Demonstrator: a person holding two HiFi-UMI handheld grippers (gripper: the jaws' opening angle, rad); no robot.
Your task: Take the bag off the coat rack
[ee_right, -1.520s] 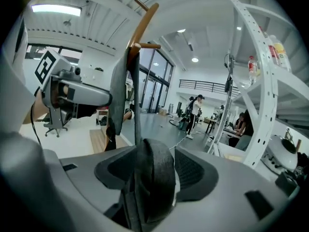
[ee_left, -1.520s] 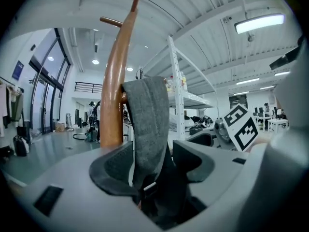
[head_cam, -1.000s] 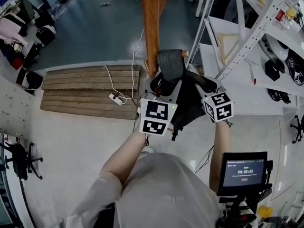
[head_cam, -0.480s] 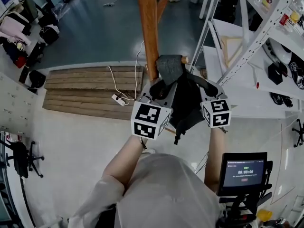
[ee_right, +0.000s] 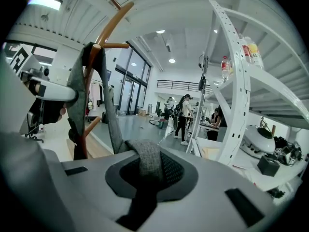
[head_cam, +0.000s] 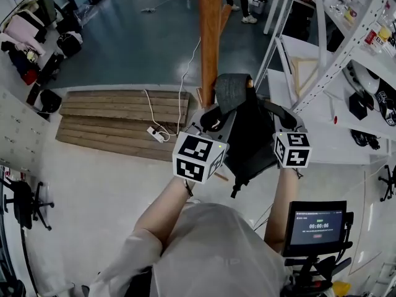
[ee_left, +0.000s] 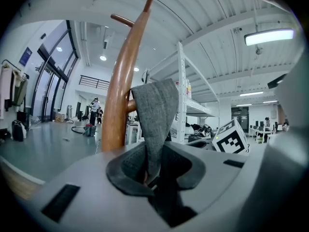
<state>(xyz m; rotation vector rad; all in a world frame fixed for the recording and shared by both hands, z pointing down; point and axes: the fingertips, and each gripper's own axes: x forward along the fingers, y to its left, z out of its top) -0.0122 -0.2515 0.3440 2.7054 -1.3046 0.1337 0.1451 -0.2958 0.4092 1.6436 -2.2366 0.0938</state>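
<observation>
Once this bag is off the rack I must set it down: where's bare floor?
The pale floor between the wooden platform and the office chair is bare. The platform's right end is crowded: it carries a power strip.

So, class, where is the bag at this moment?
The bag hangs at the head view's centre, just right of the wooden coat rack, its grey strap looped over a peg.

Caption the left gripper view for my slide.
Left tool closing on the grey strap between its jaws, beside the wooden coat rack.
</observation>
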